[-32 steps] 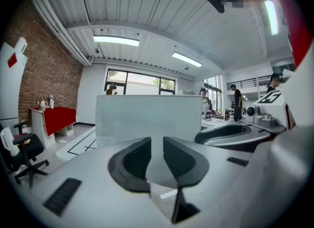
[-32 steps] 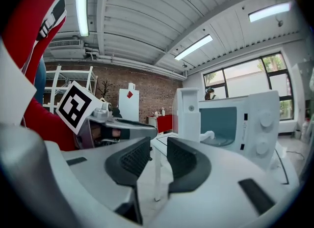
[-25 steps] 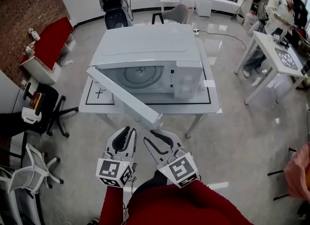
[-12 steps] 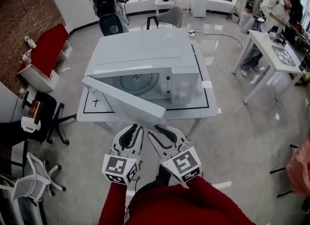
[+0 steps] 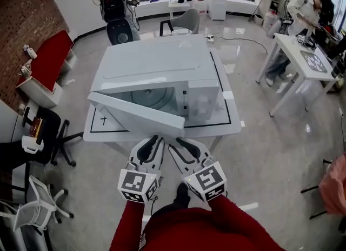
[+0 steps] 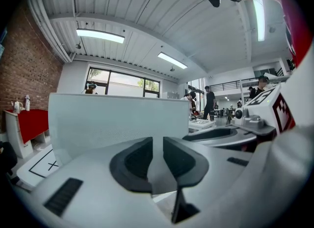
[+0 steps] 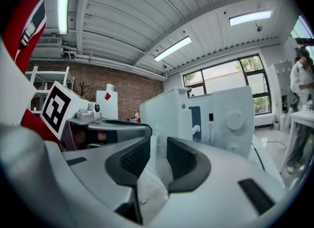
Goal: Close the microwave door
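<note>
A white microwave (image 5: 157, 63) stands on a white table (image 5: 233, 126). Its door (image 5: 138, 116) is hinged at the left and stands partly open, angled toward me. My left gripper (image 5: 155, 138) and right gripper (image 5: 174, 142) sit side by side just below the door's free end, both shut with nothing held, tips at or near the door's outer face. In the left gripper view the gripper (image 6: 157, 146) points at the door's white panel (image 6: 117, 119). Past the right gripper (image 7: 158, 148) in its own view are the door's edge (image 7: 162, 114) and the control panel (image 7: 225, 119).
A black office chair (image 5: 46, 131) and a white chair (image 5: 32, 206) stand at the left. A red bench (image 5: 46, 55) lies by the brick wall. At the right a person (image 5: 300, 6) works at another white table (image 5: 303, 55).
The door has swung from wide open to a narrower angle. Both grippers have moved forward and up behind it, staying shut.
</note>
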A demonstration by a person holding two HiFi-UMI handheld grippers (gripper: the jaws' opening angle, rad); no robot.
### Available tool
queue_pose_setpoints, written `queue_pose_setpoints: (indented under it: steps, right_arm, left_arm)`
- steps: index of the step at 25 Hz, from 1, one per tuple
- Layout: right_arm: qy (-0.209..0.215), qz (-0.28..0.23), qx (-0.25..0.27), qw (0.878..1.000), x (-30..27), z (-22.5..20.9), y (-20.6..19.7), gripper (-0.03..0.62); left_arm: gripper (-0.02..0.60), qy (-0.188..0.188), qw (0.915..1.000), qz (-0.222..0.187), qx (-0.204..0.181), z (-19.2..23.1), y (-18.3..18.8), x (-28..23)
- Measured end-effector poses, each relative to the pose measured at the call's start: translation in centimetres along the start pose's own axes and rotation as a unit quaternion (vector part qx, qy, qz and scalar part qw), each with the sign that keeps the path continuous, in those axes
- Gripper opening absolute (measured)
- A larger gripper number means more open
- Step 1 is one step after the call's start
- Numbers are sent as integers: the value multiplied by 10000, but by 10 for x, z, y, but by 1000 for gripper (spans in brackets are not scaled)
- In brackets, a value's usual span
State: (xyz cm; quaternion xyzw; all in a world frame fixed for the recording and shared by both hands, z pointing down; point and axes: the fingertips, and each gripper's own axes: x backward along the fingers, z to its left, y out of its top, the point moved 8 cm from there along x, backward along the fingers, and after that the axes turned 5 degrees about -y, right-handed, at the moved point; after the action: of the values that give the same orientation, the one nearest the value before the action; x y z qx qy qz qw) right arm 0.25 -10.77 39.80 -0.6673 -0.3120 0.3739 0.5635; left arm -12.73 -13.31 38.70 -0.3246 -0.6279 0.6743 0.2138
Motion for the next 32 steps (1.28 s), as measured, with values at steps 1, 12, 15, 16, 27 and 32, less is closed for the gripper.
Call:
queue_pose_setpoints:
  steps: [1,12,15,16,27,32]
  right_arm:
    - [-33,2,-37,10000,-1,-3,0,100]
    - [-325,83,-217,9992,-14,-25,0,100]
    - [-374,89,-194,9991,-20,-29,1,100]
    - [-397,89,-185,9990,-22,-30,1,100]
    - [-673,-50,-140,9976,-36,-48,9,100]
    - [-842,-45,-20,9964,-42,-54,12,98]
  left_arm:
    - [72,-7,10000,3,-10,0,0,-2]
    - [72,-105,9998,76,148,10,-1,-27]
    - [72,-161,9998,55,105,12,0,-33]
    - [72,-177,9998,40,96,14,1,-35]
    - [63,-211,9997,-49,101,26,9,-54]
    - [63,-250,9996,-45,121,28,11,-62]
